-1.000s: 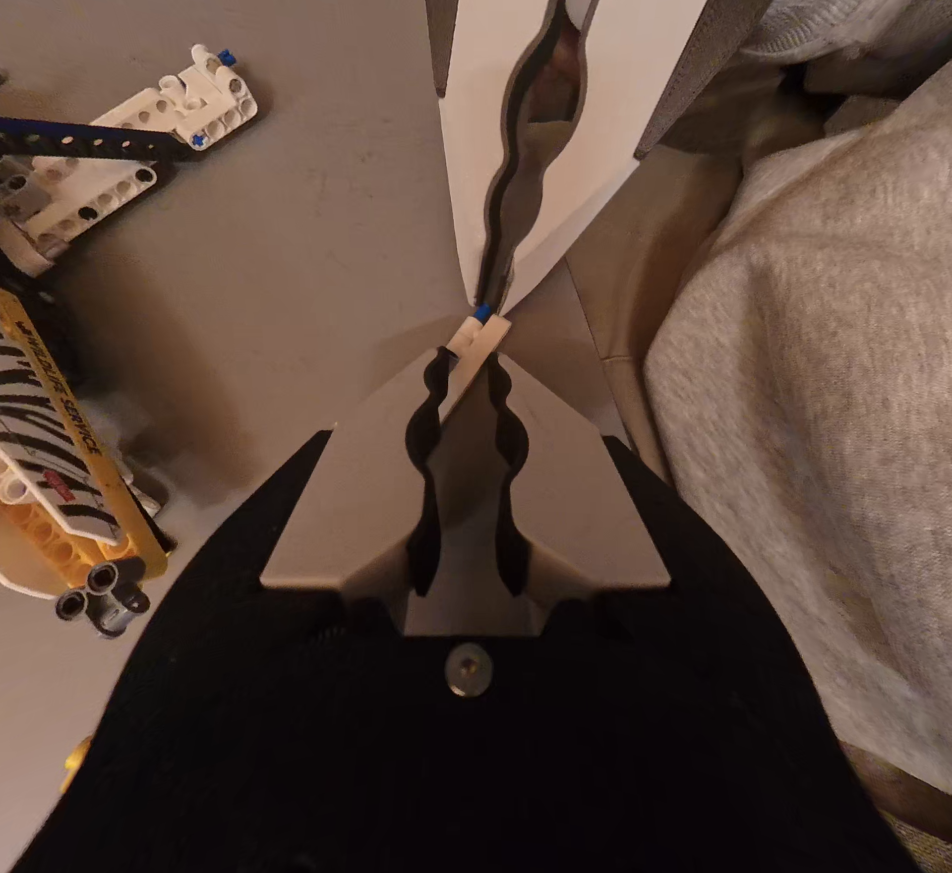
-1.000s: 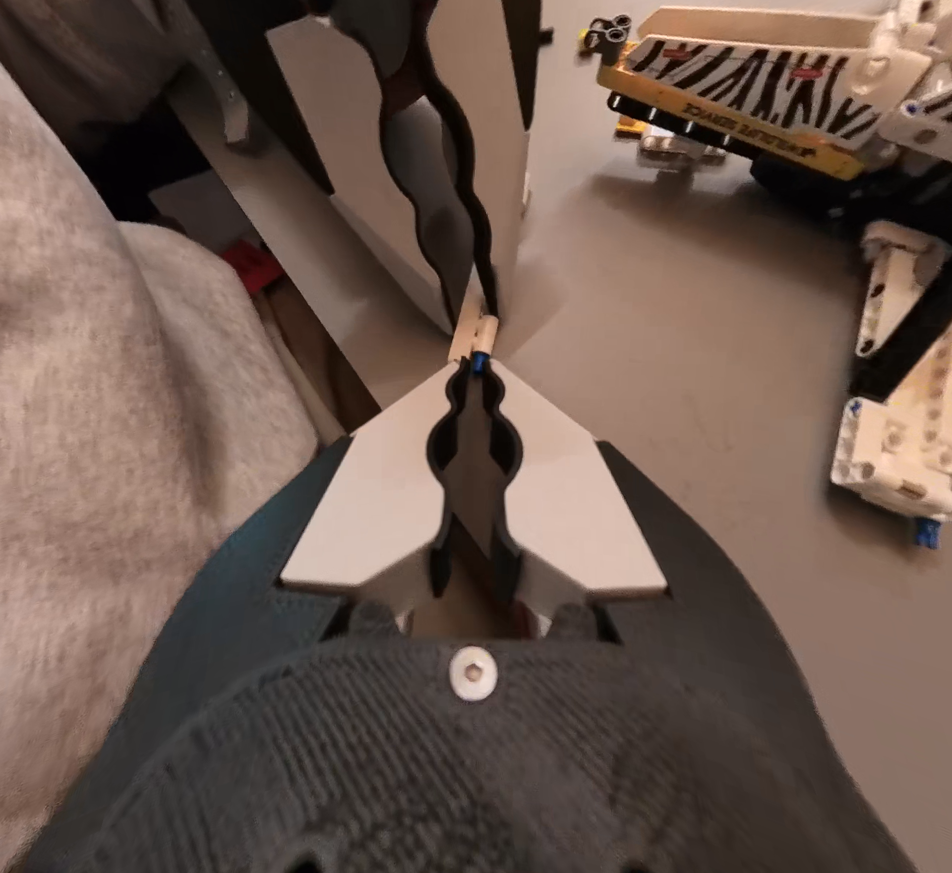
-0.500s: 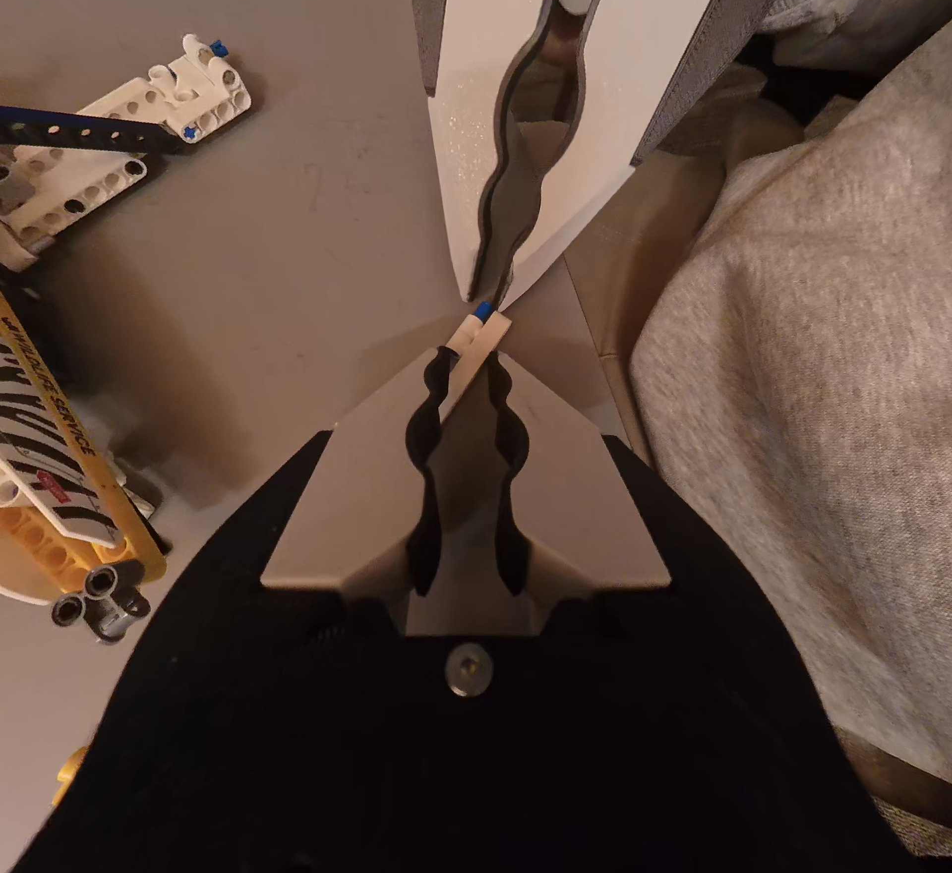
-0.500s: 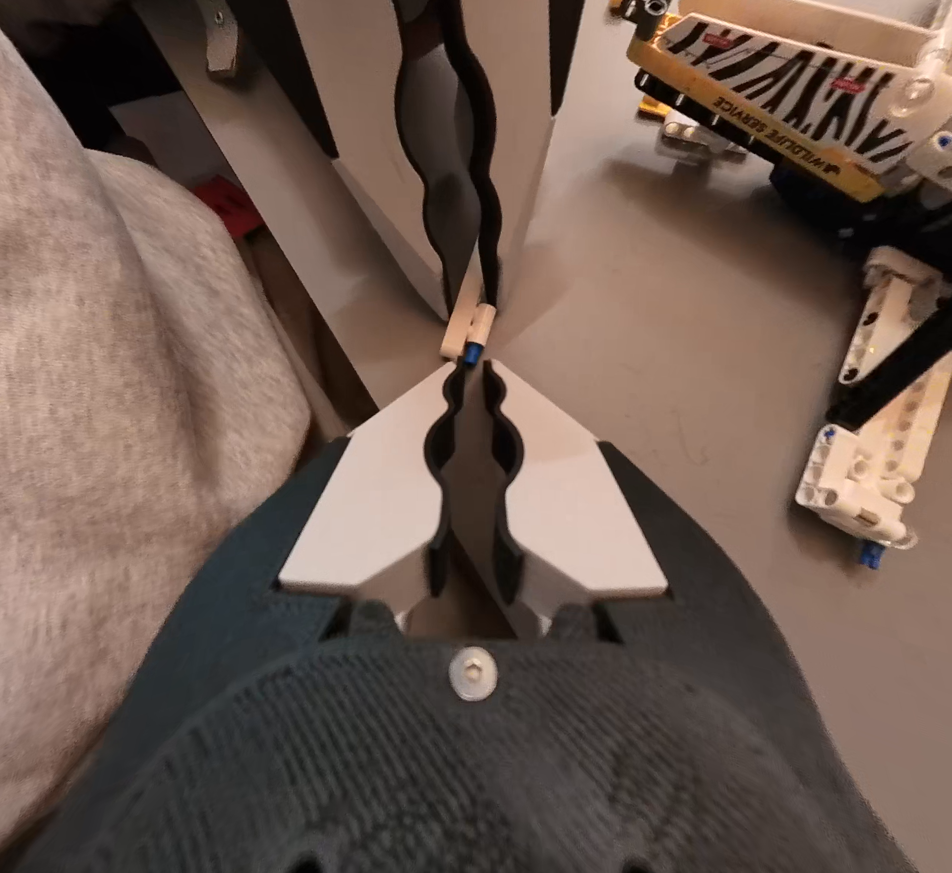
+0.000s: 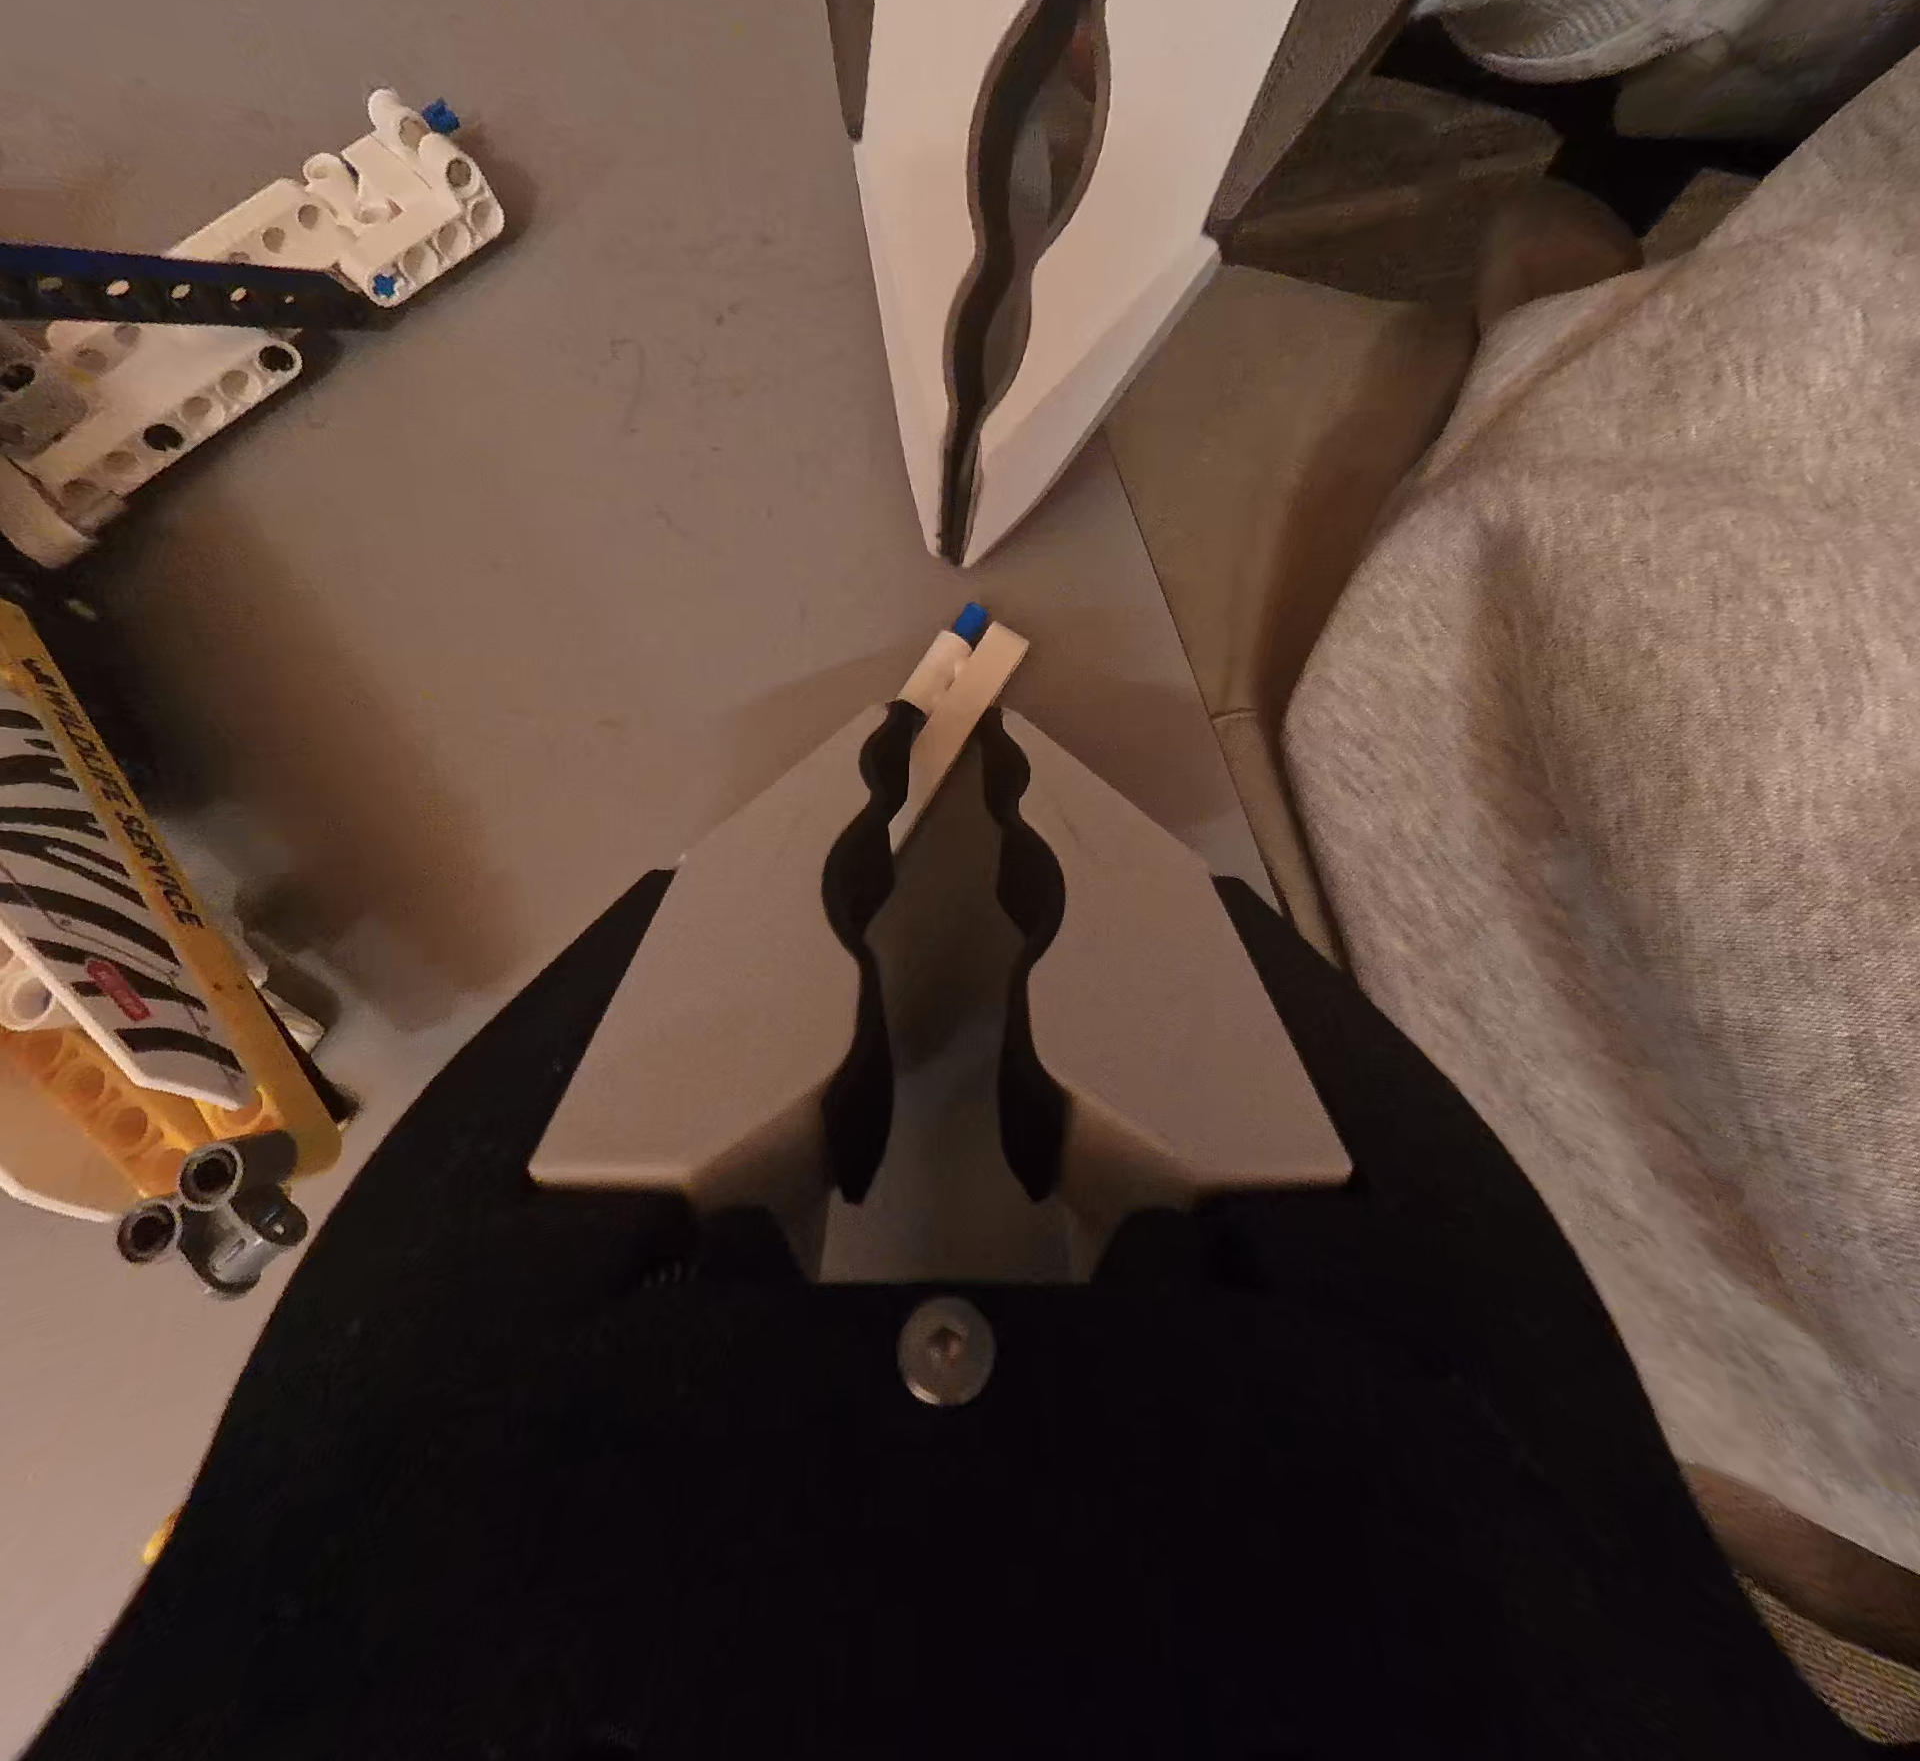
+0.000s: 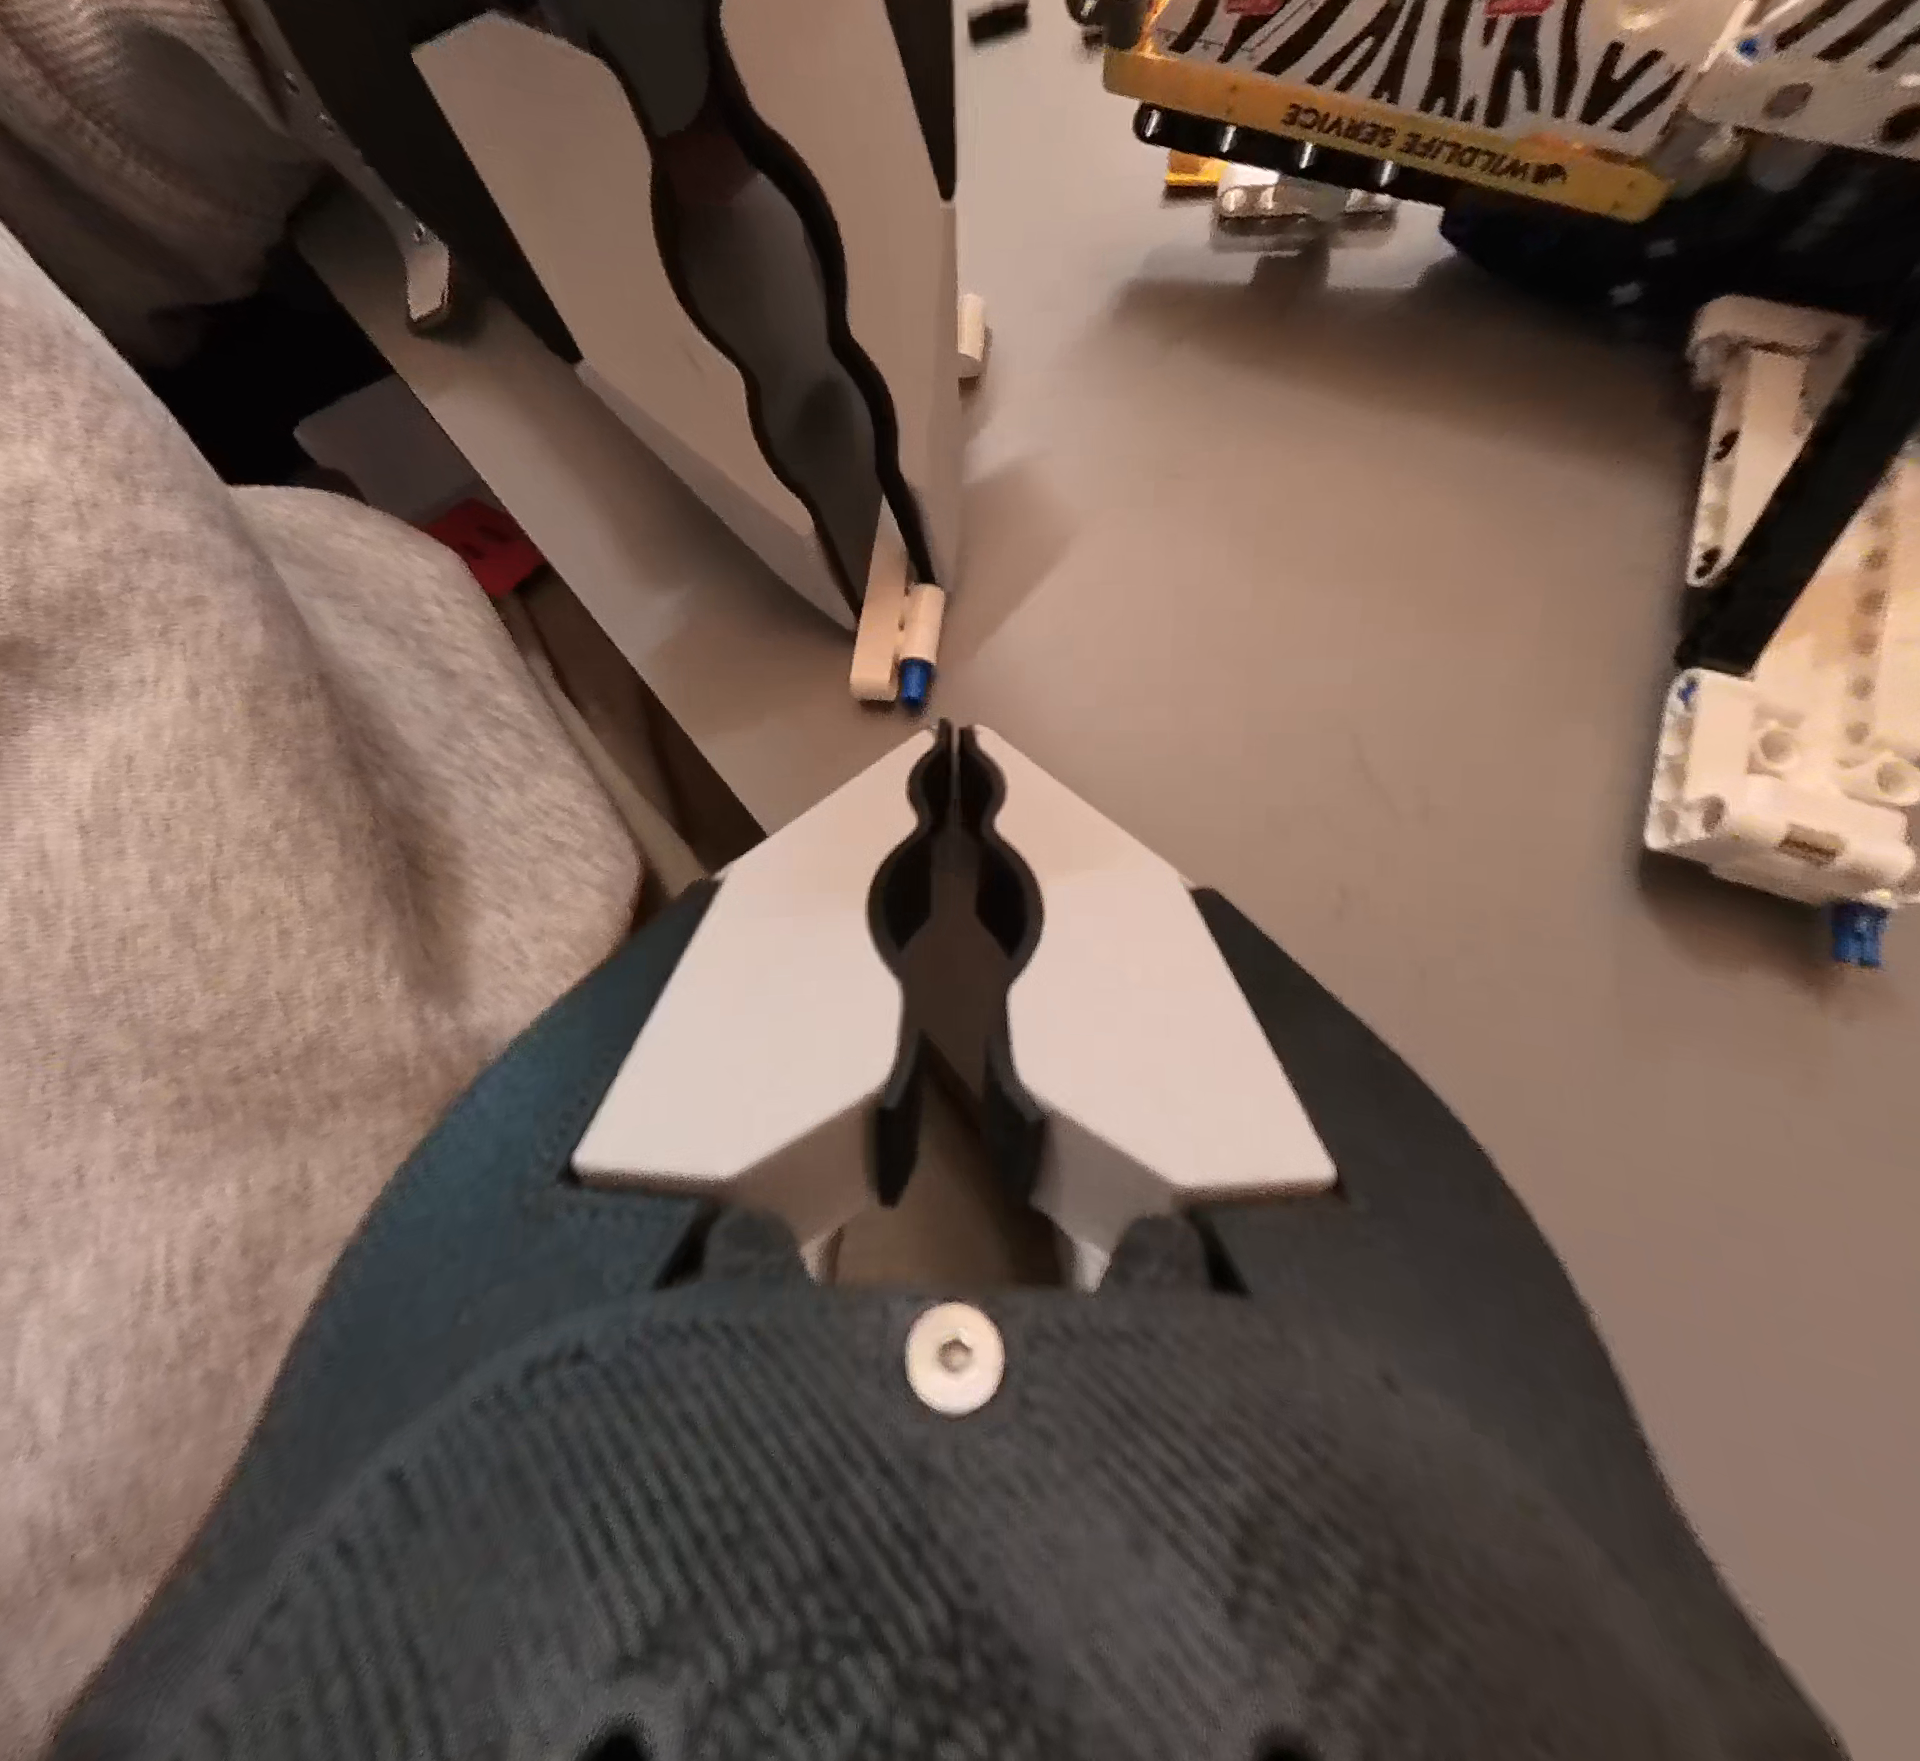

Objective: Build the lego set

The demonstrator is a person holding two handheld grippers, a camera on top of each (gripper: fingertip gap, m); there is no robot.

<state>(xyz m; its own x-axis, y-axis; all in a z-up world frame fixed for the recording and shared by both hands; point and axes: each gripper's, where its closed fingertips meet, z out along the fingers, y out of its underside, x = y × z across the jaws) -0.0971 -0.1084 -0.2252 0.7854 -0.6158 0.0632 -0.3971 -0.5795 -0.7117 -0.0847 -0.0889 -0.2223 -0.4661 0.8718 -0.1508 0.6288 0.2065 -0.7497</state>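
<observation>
My left claw [image 5: 940, 724] pinched a smooth cream piece [image 5: 961, 672] tipped by a blue pin [image 5: 970, 616], above the grey desk [image 5: 623, 153] near its edge. My right claw [image 6: 954, 737] sat closed, empty, facing it.

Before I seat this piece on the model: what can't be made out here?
- Right wrist view: white piece mostly behind left gripper.
- Both views: zebra-striped model cut off by frame edge.
- Left wrist view: how deep the blue pin sits.
</observation>
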